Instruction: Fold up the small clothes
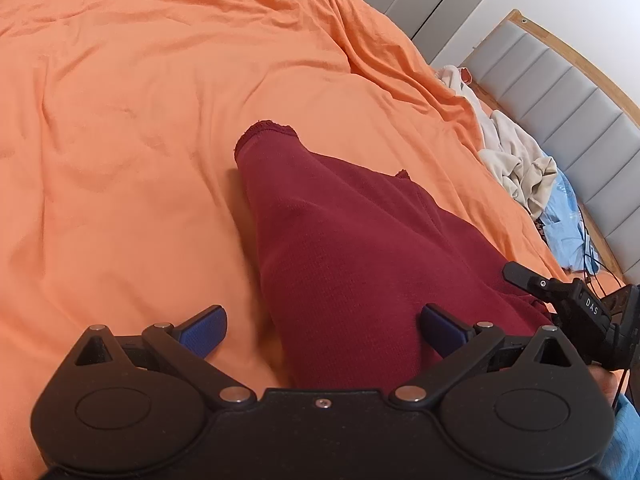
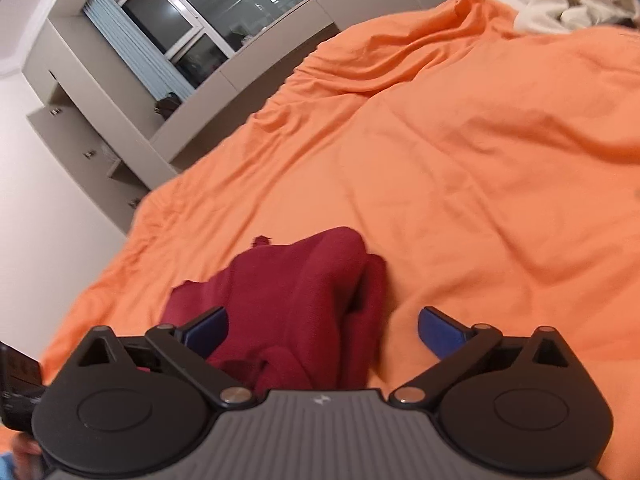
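Maroon garment (image 1: pixel 344 256) near edge hidden behind gripper (image 1: pixel 322 334).

A: Where did the left wrist view look from?
B: Low and close over the bed (image 1: pixel 140 120), tilted down, facing the headboard (image 1: pixel 560 92).
A: And the right?
B: Equally close, facing the window (image 2: pixel 180 20). Both shared the maroon garment (image 1: pixel 340 260) and the orange cover.

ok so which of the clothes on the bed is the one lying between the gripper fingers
The dark red knit garment, alone on the orange bedcover between both open grippers. The cream clothes and light blue item are heaped far off by the headboard.
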